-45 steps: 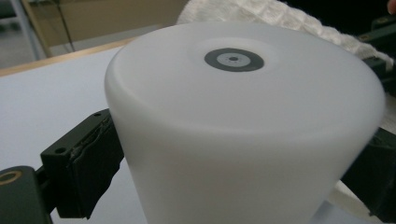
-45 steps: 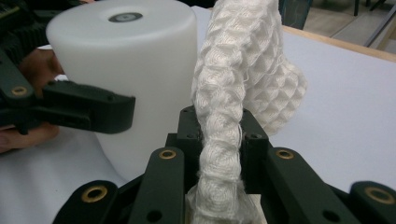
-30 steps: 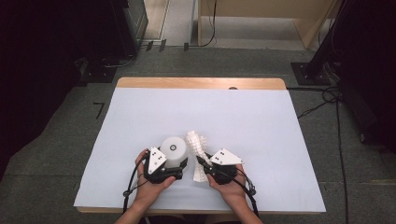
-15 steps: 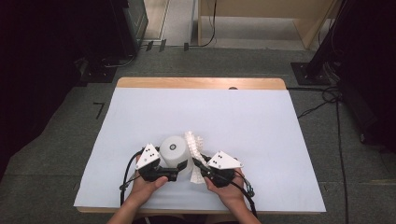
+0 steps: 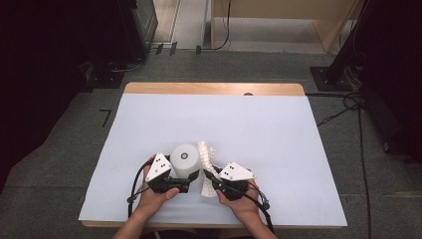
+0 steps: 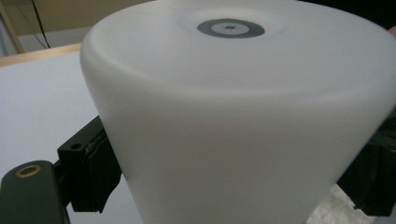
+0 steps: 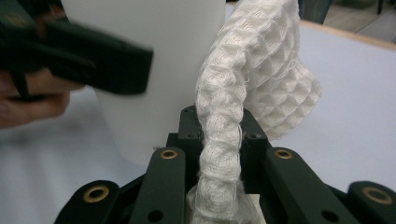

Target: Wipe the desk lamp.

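Note:
A white tapered cup (image 5: 185, 159) with a closed top and a grey ring at its centre (image 6: 230, 28) stands near the table's front edge. My left gripper (image 5: 180, 185) is shut on its lower part, one black jaw pressed against each side (image 6: 233, 186). My right gripper (image 5: 213, 178) is shut on a white waffle-weave cloth (image 5: 205, 162). The cloth (image 7: 243, 93) rises from between the jaws (image 7: 219, 140) and leans against the cup's right side (image 7: 140, 51). Whether the cup rests on the table is hidden.
A pale blue mat (image 5: 249, 129) covers the wooden table (image 5: 214, 88). The person's hands (image 5: 154, 199) come in at the front edge. Black stands and cables (image 5: 343, 74) sit on the floor beyond the table's far right corner.
Both hands have shifted slightly toward the front edge. The right gripper has brought the cloth closer against the cup. The cup has barely moved.

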Demonstrator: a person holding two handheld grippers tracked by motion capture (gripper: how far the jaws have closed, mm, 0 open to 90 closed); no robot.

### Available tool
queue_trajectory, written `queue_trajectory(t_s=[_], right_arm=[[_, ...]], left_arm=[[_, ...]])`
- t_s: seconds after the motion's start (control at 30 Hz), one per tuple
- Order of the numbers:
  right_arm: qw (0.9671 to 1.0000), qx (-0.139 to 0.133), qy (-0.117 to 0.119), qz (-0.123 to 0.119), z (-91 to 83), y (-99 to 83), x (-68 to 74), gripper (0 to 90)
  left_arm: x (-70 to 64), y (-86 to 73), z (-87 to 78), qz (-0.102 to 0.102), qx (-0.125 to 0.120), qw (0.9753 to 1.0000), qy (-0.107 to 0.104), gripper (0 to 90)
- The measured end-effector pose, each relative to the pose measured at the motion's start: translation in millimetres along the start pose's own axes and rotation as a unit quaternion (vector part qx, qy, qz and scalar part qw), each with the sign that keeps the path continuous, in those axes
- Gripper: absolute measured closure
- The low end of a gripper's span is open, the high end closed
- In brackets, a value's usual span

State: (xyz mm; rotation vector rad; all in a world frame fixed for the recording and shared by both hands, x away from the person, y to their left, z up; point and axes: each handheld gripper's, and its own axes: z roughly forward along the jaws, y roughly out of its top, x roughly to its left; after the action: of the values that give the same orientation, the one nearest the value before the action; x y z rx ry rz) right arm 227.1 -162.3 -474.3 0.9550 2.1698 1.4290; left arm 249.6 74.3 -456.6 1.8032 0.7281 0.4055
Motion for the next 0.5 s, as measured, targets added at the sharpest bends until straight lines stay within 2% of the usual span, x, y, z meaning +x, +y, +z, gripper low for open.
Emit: queue_trajectory(t_s=[0.1,0.23,0.37,0.5], right_arm=[[1.0,0.008,-0.002,0.002,2.3,-1.9,-1.2,76.5],[0.9998,0.01,-0.014,0.007,1.6,-2.3,-5.1,76.6],[0.9996,0.008,-0.025,0.015,0.2,-2.8,-9.4,76.4],[0.9994,0.007,-0.029,0.018,-0.8,-3.4,-12.3,76.4]], left_arm=[[-2.3,-1.6,2.2,0.012,0.001,0.9999,0.004,8.7],[-4.5,-7.3,9.8,0.033,0.014,0.9992,0.021,8.7],[-1.7,-13.1,13.1,0.038,0.025,0.9986,0.028,8.6],[2.0,-16.7,14.4,0.028,0.031,0.9987,0.028,8.5]])
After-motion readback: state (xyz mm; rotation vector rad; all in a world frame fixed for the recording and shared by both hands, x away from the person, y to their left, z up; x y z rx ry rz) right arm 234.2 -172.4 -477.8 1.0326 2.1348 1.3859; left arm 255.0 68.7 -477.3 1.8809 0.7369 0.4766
